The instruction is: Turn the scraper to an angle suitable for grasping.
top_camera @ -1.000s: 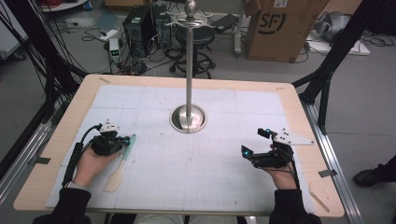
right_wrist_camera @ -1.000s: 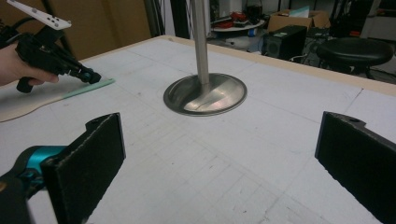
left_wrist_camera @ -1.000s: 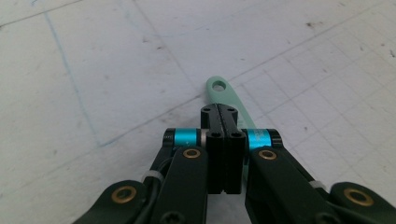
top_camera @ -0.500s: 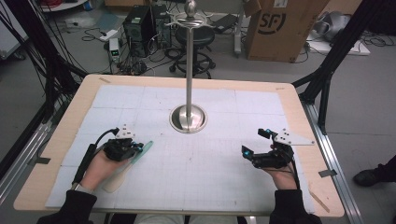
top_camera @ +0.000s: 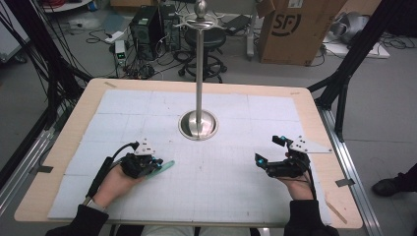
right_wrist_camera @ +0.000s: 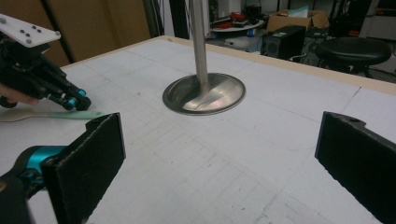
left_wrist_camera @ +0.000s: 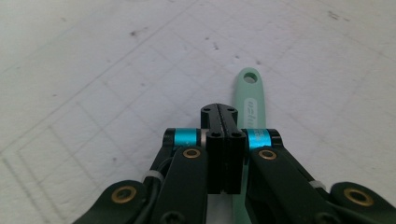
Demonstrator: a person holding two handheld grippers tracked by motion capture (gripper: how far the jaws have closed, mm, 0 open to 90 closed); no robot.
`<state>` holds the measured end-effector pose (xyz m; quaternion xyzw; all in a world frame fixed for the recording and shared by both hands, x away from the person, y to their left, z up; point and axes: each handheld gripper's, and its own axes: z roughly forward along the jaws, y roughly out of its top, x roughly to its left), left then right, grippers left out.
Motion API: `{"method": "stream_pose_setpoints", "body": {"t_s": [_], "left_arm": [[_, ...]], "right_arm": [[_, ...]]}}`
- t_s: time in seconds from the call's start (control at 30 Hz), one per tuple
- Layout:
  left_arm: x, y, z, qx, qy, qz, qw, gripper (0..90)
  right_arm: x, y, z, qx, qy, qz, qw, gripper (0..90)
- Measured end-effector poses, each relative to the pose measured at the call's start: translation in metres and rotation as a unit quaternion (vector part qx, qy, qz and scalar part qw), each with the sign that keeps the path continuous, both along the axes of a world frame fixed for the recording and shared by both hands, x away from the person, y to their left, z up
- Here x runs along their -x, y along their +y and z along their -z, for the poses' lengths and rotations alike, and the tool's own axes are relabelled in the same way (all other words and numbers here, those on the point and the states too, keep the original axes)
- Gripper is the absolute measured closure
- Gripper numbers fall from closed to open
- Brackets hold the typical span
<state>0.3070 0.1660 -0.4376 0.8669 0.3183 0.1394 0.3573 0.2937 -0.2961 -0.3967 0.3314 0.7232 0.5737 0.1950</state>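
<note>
One mint-green spatula lies flat on the table beside the left gripper (jaws pressed together, empty); the right gripper gapes wide; one metal stand.

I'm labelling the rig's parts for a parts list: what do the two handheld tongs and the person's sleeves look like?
Both tongs are black linkages with cyan collars and brass-coloured pivots. The left tongs carry a small grey three-cornered plate and trail a black cable. The right tongs bear a larger grey plate with dark dots; their pads are wide, flat, rough and black. The sleeves are dark.
</note>
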Motion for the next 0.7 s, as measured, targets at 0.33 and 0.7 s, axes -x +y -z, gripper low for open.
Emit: {"method": "stream_pose_setpoints", "body": {"t_s": [0.33,0.7], "left_arm": [[0.017,-0.016,0.0,0.0,-0.001,0.036,0.9993,89.9],[0.033,-0.025,0.0,0.001,-0.002,0.069,0.9976,89.9]], "right_arm": [[0.001,-0.001,0.0,-0.002,0.001,0.001,1.0,0.7],[0.001,-0.003,0.0,-0.003,-0.002,0.003,1.0,0.7]]}}
